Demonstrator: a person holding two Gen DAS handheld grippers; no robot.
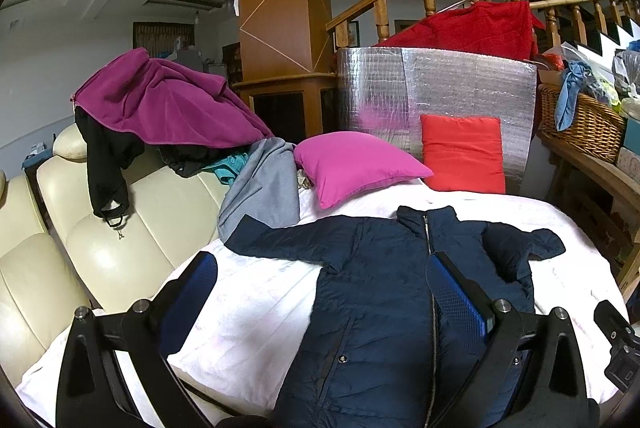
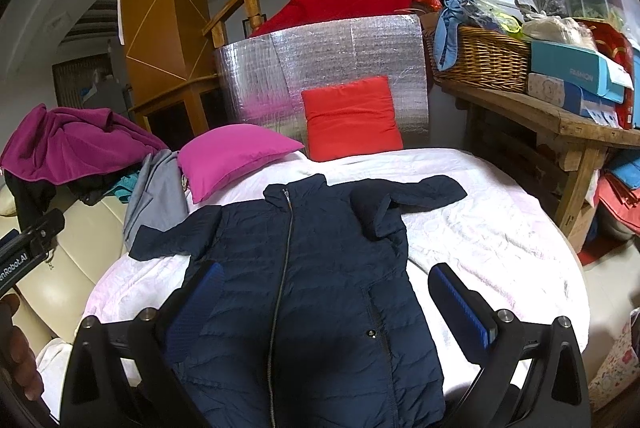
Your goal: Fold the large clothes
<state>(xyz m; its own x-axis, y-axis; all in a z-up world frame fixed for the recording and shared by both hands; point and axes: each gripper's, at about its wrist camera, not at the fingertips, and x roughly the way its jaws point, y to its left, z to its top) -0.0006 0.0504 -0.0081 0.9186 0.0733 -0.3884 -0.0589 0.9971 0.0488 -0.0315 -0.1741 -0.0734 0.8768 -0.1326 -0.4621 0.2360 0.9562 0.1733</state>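
One wicker basket [image 2: 484,58] holds blue cloth [image 2: 448,28], bags.

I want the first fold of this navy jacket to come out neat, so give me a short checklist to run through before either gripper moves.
1. Navy jacket lies front up on the white sheet, zip closed: ok.
2. Left sleeve lies flat: not ok, its cuff overlaps the grey garment.
3. Right sleeve spread straight: not ok, it is bent and bunched at the shoulder.
4. Left gripper open, nothing held: ok.
5. Right gripper open, nothing held: ok.
6. Pink pillow and red pillow clear of the jacket: ok.
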